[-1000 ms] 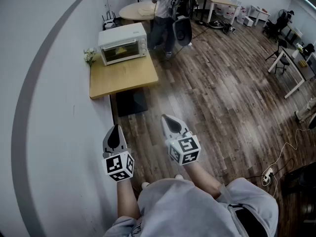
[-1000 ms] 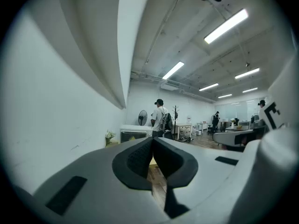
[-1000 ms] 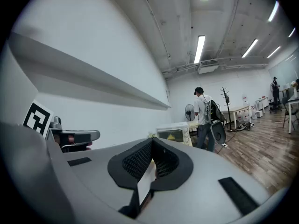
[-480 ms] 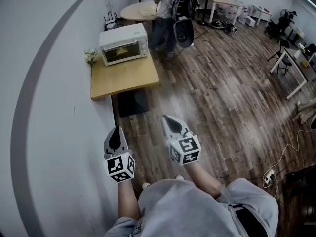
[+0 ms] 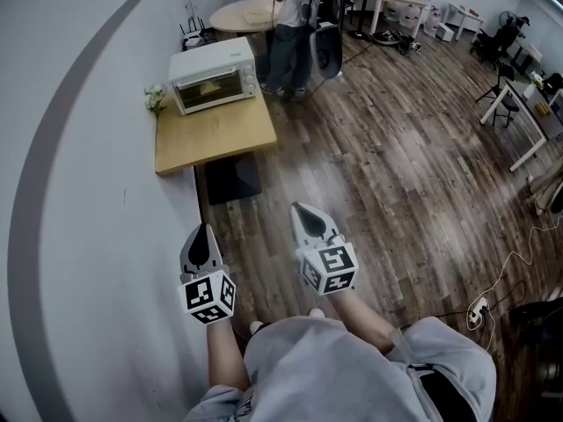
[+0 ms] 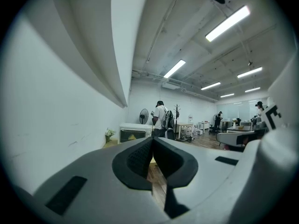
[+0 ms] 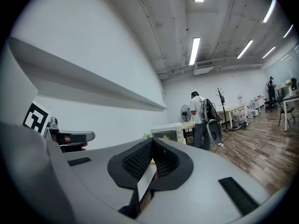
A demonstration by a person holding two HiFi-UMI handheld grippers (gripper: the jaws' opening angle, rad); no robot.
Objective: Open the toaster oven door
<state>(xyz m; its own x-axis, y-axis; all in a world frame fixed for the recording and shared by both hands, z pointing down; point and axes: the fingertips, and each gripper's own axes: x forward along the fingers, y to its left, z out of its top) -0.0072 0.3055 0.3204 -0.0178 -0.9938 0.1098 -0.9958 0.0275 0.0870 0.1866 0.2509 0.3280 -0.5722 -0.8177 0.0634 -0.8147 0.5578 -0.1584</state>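
Observation:
The white toaster oven stands at the far end of a wooden table against the wall, several steps ahead, and its glass door is closed. It also shows small in the left gripper view and the right gripper view. My left gripper and right gripper are held over the floor in front of my body, both pointing toward the oven. Both are shut with nothing between the jaws, as seen in the left gripper and right gripper views.
A person stands right beside the oven's end of the table. A small plant sits by the wall on the table, and a dark box lies under it. The curved white wall runs along my left. A power strip and cable lie at the right.
The head view has shifted a little, so the table and oven sit slightly further left and up. Both grippers stay shut in the same place.

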